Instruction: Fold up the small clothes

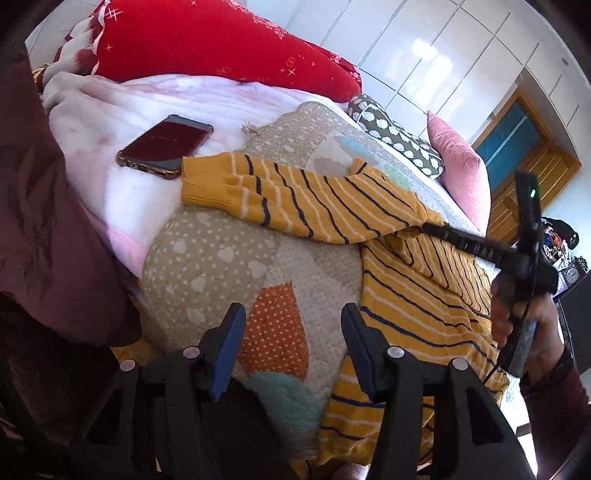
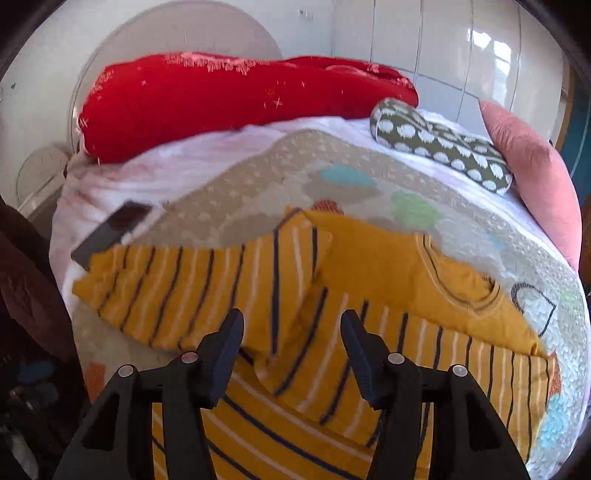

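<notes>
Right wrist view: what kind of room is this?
Most likely a bedroom. The yellow striped sweater lies on a patchwork quilt spread over a bed, with a red pillow by a rounded headboard and white wardrobe doors behind.

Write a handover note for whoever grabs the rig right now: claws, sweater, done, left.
Left claw: open, empty, hovering over the quilt beside the sweater's left edge.
Right claw: open, empty, hovering above the sweater's body.
Yellow striped sweater: lies on the quilt, neckline toward the pink cushion. One sleeve stretches out sideways, its cuff next to the phone.
Done: sweater laid out; some fabric near the chest looks bunched or partly turned over, hard to say.
Left: fold the sleeve in, then fold the body. Mind the phone near the cuff.
</notes>
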Motion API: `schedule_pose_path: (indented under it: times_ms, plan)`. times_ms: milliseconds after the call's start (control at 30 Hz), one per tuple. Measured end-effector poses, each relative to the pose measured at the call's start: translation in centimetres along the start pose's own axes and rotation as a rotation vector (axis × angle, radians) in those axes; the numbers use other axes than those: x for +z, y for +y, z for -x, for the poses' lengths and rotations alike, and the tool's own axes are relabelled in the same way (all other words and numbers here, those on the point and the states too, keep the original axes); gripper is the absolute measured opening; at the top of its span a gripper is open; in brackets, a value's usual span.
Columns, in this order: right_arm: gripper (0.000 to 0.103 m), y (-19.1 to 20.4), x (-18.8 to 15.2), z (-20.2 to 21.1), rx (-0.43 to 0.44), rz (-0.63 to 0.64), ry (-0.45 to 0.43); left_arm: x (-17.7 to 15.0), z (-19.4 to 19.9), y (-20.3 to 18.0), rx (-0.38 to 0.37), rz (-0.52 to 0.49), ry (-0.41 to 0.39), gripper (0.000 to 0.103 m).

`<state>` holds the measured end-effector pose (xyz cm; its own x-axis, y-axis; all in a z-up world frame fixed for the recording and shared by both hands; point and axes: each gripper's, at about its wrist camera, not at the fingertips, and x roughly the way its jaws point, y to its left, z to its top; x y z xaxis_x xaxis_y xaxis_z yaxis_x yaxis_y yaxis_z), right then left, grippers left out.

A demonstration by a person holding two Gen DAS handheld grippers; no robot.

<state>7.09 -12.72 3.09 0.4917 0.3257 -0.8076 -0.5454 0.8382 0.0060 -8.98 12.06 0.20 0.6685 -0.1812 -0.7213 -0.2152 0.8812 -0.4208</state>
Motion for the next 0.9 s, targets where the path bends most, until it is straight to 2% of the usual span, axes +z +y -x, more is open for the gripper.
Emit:
schedule_pose_path:
  times_ms: [100,200,233,267,367,500,567,633,767,800,867,900]
  plan:
    - [0.059,0.3,-2.1,-2.0,-0.014,0.054,0.055,-0.2,0.1,-1.1,-0.008,-0.011,0.007,0.053]
    - [0.056,1.4,-3.3,-4.2,-0.023,0.092,0.071,-0.3,0.7,-2.0,-0.001,-0.029,-0.001,0.053]
    - [0.021,1.6,-3.5,-4.6,-0.046,0.102,0.059,-0.4,0.9,-2.4,0.003,-0.035,-0.003,0.053]
    - [0.005,1.4,-3.4,-4.8,-0.077,0.094,0.044,-0.3,1.0,-2.8,0.006,-0.041,-0.004,0.053]
    - [0.006,-2.1,-2.8,-2.6,-0.058,-0.087,-0.029,-0.1,1.1,-3.8,0.01,-0.063,-0.003,0.054]
    - [0.006,-10.4,-4.3,3.9,-0.191,-0.293,-0.149,0.3,0.6,-5.4,0.005,-0.098,0.001,0.055]
    - [0.006,-16.1,-6.7,8.0,-0.312,-0.417,-0.194,0.5,0.0,-6.2,-0.005,-0.109,0.009,0.058]
    - [0.006,-21.7,-9.6,11.8,-0.48,-0.532,-0.207,0.5,-0.8,-7.1,-0.017,-0.118,0.024,0.058]
    - [0.01,-30.7,-16.8,17.1,-0.802,-0.752,-0.119,-0.1,-2.3,-9.0,-0.029,-0.144,0.058,0.058]
    - [0.01,-31.9,-18.5,18.1,-0.838,-0.787,-0.102,-0.3,-2.6,-9.6,-0.029,-0.152,0.065,0.058]
    - [0.021,-32.4,-21.3,19.8,-0.811,-0.81,-0.097,-0.8,-3.2,-10.7,-0.023,-0.171,0.081,0.058]
    - [0.034,-31.9,-22.3,20.3,-0.769,-0.812,-0.094,-1.0,-3.5,-11.1,-0.018,-0.181,0.088,0.058]
